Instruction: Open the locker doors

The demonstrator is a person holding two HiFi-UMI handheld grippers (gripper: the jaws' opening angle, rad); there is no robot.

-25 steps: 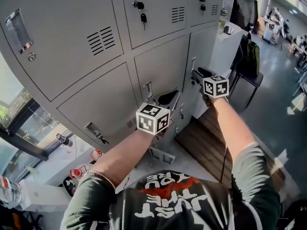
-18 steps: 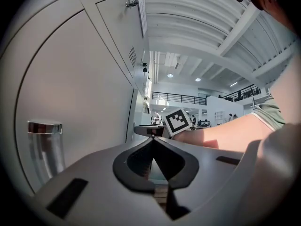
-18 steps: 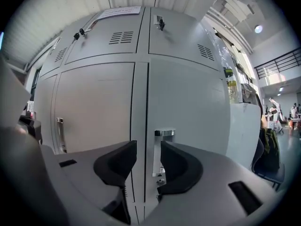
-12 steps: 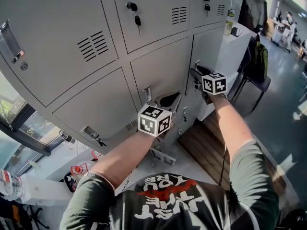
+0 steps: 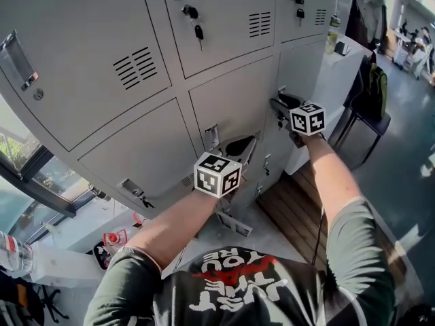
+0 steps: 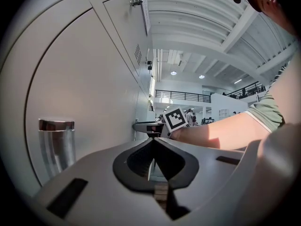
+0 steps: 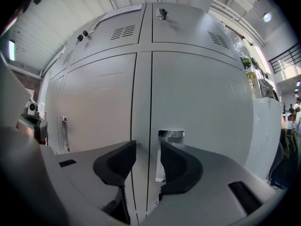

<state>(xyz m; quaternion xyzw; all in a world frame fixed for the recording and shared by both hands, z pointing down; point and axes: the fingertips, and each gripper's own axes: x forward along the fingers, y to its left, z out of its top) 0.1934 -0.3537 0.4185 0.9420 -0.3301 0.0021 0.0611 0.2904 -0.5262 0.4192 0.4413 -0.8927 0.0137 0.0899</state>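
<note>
Grey doors (image 5: 231,107) all look shut so far: right gripper (image 7: 147,160), jaws just opened and empty, lines up on a handle (image 7: 171,134), left gripper (image 6: 152,145) pinched closed on nothing.

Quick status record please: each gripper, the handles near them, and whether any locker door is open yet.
left gripper: shut, empty, chrome handle beside it, untouched
right gripper: open, jaws have just been opening, nothing gripped
right target: door handle just ahead, partly behind one jaw
locker doors: all in view shut
keys: hanging in upper locks
</note>
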